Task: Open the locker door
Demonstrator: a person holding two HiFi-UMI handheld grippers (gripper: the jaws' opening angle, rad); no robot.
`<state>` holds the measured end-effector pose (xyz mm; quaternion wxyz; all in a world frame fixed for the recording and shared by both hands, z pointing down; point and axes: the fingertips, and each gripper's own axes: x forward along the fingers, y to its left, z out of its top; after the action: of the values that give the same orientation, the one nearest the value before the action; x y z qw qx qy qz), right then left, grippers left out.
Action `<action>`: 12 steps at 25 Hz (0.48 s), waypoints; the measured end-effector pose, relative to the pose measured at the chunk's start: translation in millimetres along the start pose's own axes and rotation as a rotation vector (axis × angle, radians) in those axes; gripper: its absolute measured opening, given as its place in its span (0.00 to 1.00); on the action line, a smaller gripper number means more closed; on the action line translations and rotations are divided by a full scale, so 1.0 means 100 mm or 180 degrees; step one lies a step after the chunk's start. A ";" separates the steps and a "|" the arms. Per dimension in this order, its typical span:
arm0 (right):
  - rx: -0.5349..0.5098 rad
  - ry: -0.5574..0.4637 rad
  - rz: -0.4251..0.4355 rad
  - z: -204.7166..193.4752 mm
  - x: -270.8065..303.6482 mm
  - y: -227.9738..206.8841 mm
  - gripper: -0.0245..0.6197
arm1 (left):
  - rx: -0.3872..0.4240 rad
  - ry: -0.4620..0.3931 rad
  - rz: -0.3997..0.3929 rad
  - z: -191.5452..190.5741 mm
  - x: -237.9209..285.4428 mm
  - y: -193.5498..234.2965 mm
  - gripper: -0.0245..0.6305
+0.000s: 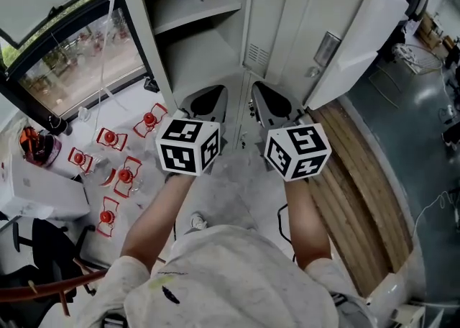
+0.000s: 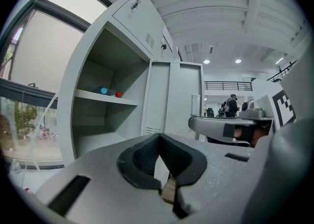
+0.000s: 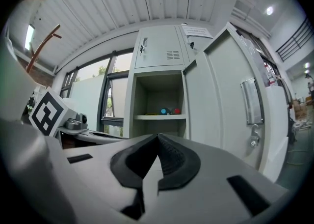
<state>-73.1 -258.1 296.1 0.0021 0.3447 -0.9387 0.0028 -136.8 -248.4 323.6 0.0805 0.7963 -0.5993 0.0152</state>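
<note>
Grey steel locker straight ahead, with one compartment standing open. Locker door swung out just right of that opening, its outer face and handle turned toward the right tool's camera. Inside the compartment, on the shelf, a blue round item just beside a red round item. Left tool pressed together at the tips, pinching nothing, aimed at the open compartment and apart from it. Right tool likewise pressed together and empty, clear of the door, pointing toward the line where compartment and door meet. Both tools held side by side at about the same height, touching neither door nor shelf. On the floor to the left, below the window, several red-and-white items, too small to identify. To the right, pale wooden planks lying along the floor.
</note>
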 end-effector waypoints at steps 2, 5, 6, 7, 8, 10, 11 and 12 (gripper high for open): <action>0.0003 0.0005 0.0020 -0.01 0.00 0.03 0.04 | 0.0000 -0.0001 0.0031 -0.01 -0.04 0.02 0.05; 0.0012 0.0008 0.0052 -0.01 0.01 0.06 0.04 | -0.0003 0.0000 0.0073 -0.01 -0.08 0.06 0.05; 0.0011 0.0007 0.0063 -0.01 0.01 0.08 0.04 | -0.0002 0.0000 0.0082 0.00 -0.09 0.06 0.05; 0.0007 0.0007 0.0074 0.00 0.01 0.09 0.04 | 0.0001 0.0001 0.0090 0.00 -0.10 0.07 0.05; 0.0003 0.0007 0.0085 0.00 0.01 0.10 0.04 | 0.0002 0.0002 0.0095 0.00 -0.11 0.07 0.05; -0.0007 0.0008 0.0101 0.01 0.01 0.12 0.04 | 0.0002 0.0006 0.0100 -0.01 -0.12 0.06 0.05; -0.0011 0.0008 0.0107 0.00 0.00 0.12 0.04 | 0.0003 0.0007 0.0101 -0.02 -0.12 0.05 0.05; -0.0014 0.0008 0.0110 0.00 0.00 0.12 0.04 | 0.0004 0.0007 0.0100 -0.02 -0.12 0.05 0.05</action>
<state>-81.1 -249.2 295.9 0.0040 0.3283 -0.9446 0.0012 -144.4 -238.3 325.0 0.0805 0.7868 -0.6116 0.0178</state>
